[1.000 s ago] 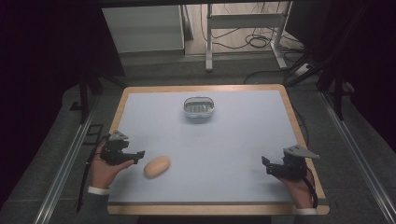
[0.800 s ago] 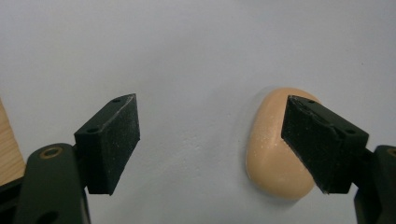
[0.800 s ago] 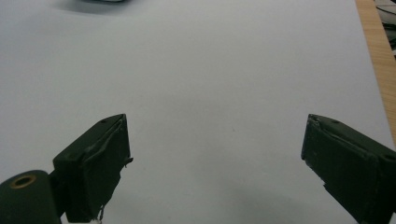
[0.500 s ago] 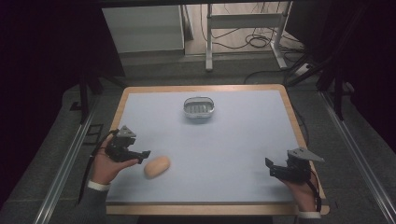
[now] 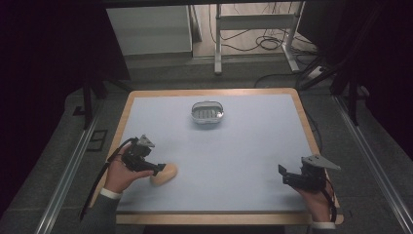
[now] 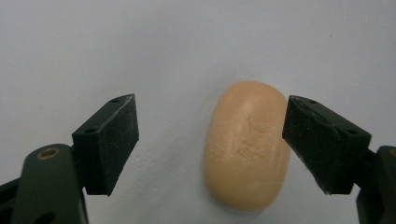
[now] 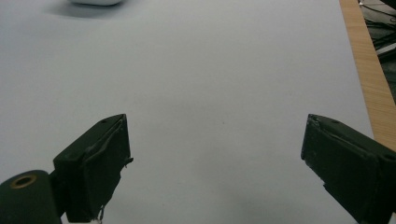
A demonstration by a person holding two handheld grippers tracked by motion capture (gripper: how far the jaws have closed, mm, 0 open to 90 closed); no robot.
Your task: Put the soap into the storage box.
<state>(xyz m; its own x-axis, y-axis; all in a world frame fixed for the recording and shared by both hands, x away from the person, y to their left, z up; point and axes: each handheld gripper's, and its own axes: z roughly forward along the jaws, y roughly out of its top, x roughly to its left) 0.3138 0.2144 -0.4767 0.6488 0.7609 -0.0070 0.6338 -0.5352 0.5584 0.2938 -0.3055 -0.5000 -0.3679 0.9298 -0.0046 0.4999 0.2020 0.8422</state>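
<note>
Peach soap bar (image 6: 246,148) with unreadable embossed mark between gaping left tongs (image 6: 212,140), right tongs (image 7: 215,163) spread wide over pale table (image 7: 210,70)

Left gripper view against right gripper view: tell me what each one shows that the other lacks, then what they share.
The left gripper view alone has the bar of soap, lying flat between the open jaws of the left gripper and close to the right-hand one; whether they touch I can't tell.

The right gripper view alone has the table's wooden edge, dark floor with cables beyond it, and the base of a pale dish at the top. The right gripper has bare surface between its open jaws.

Both share the pale blue table top and two black jaws held wide apart.
</note>
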